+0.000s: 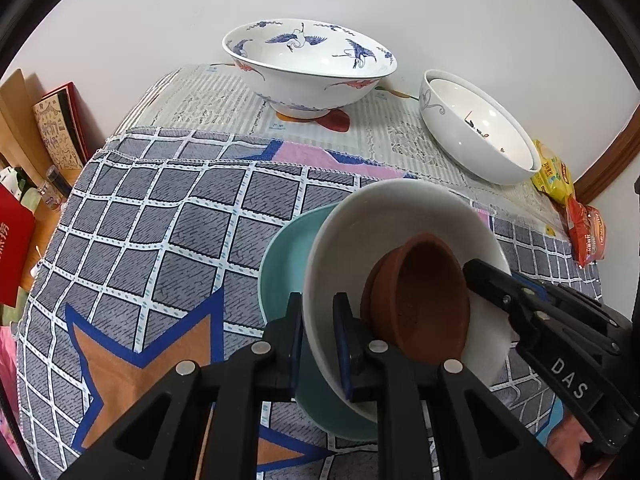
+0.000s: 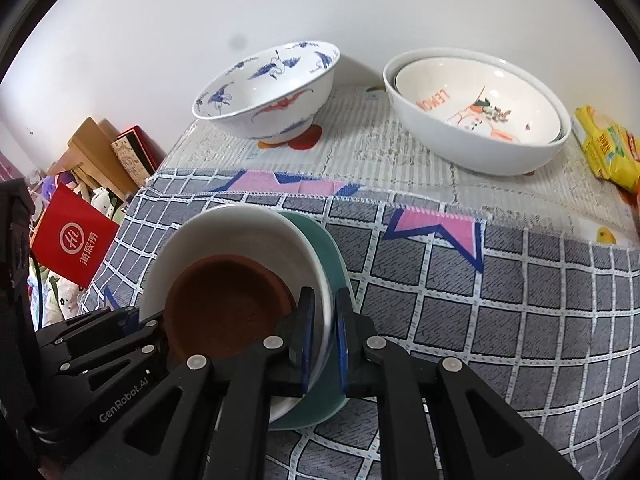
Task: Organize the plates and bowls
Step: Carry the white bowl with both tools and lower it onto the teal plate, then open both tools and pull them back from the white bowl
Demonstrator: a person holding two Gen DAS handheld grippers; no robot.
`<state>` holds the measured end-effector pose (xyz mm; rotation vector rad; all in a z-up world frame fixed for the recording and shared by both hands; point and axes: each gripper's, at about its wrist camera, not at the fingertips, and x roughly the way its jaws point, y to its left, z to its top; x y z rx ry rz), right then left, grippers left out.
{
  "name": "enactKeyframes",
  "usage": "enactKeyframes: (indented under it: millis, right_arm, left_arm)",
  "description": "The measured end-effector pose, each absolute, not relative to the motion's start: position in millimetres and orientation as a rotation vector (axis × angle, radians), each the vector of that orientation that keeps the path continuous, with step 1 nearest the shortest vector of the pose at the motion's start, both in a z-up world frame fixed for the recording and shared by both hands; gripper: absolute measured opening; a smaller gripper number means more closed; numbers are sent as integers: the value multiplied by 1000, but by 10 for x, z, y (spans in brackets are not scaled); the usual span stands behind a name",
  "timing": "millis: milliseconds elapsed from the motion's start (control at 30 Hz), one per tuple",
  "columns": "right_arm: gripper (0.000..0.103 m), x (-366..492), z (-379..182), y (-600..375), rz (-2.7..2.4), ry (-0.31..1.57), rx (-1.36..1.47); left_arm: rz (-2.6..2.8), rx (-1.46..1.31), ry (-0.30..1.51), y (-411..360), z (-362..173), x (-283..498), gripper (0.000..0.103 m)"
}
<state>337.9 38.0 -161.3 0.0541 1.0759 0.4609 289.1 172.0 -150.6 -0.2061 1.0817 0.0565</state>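
A white bowl [image 1: 400, 216] sits in a teal plate [image 1: 280, 248], and a small brown clay dish [image 1: 424, 296] lies tilted inside the bowl. My left gripper [image 1: 318, 316] is shut on the white bowl's near rim. My right gripper [image 2: 322, 314] is shut on the opposite rim of the same bowl [image 2: 224, 224], with the teal plate [image 2: 332, 264] just outside it and the brown dish [image 2: 228, 304] inside. The stack rests on the checked cloth [image 1: 160, 240]. Each gripper shows in the other's view.
A large crane-patterned bowl [image 1: 308, 64] stands at the back by the wall. To its right is a white bowl with a second bowl nested inside [image 2: 476, 108]. Yellow and red snack packets [image 1: 560, 184] lie at the table's right edge. Boxes and a red bag [image 2: 72, 240] sit beyond the left edge.
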Motion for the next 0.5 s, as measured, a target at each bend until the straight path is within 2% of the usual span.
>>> enactKeyframes:
  millis: [300,500]
  right_arm:
    - [10,3240,-1528,310,464,1078,47]
    - [11,2933,-1245,163,466,1030,52]
  left_arm:
    - [67,-214,1066,1723,-1333,2707,18]
    - [62,-212,1038,1692,-1110,2447,20]
